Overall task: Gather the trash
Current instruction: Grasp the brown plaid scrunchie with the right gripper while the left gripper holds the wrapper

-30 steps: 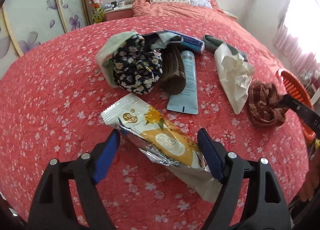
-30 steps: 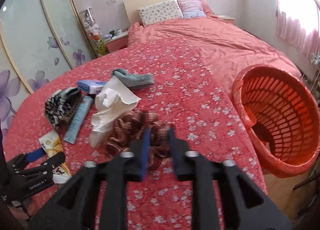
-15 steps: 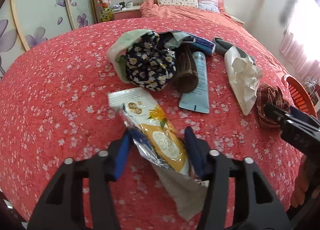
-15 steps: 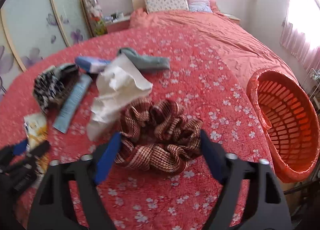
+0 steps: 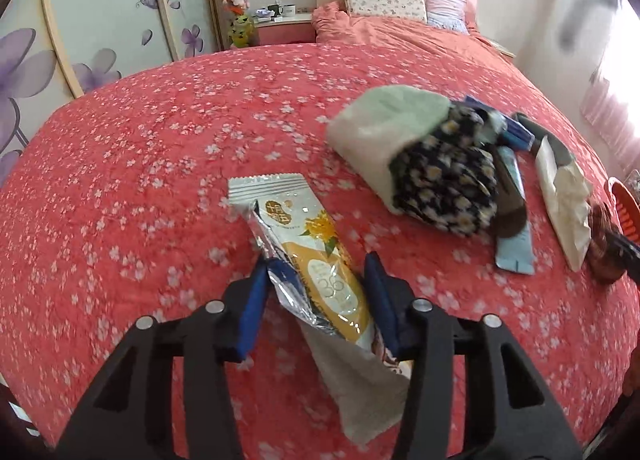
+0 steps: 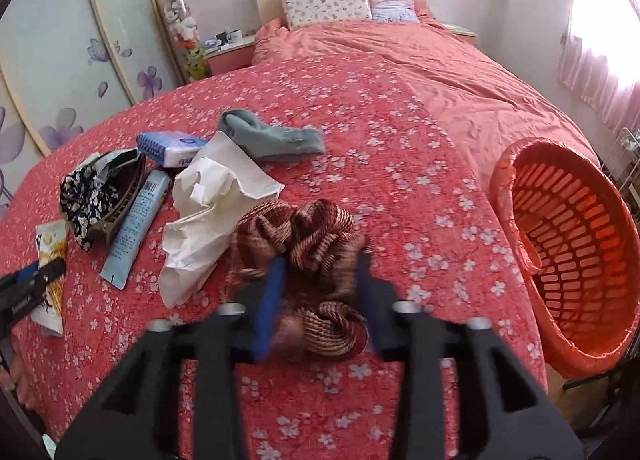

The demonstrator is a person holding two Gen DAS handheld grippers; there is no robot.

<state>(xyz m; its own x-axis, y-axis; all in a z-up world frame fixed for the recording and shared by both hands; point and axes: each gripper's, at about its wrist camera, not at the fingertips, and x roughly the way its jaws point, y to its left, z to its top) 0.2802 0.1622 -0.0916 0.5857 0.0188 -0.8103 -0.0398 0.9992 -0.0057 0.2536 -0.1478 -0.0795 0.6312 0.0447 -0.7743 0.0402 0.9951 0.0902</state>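
Left tongs (image 5: pixel 316 296) were closed on the snack wrapper (image 5: pixel 308 256), lifted off the bed (image 5: pixel 140 179), while right tongs (image 6: pixel 318 292), narrowed around the brown scrunchie (image 6: pixel 304 236), gripped it, presumably for transfer to the orange basket (image 6: pixel 576 236) alongside.

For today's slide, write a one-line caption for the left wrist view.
Left gripper closed on a snack wrapper above a red flowered bedspread.

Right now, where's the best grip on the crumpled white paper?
Grip the crumpled white paper at its puffed-up middle, coming from above. The raised folds there give fingers something to pinch; the flat near tip lies tight on the bedspread, and the brown scrunchie crowds its right edge.
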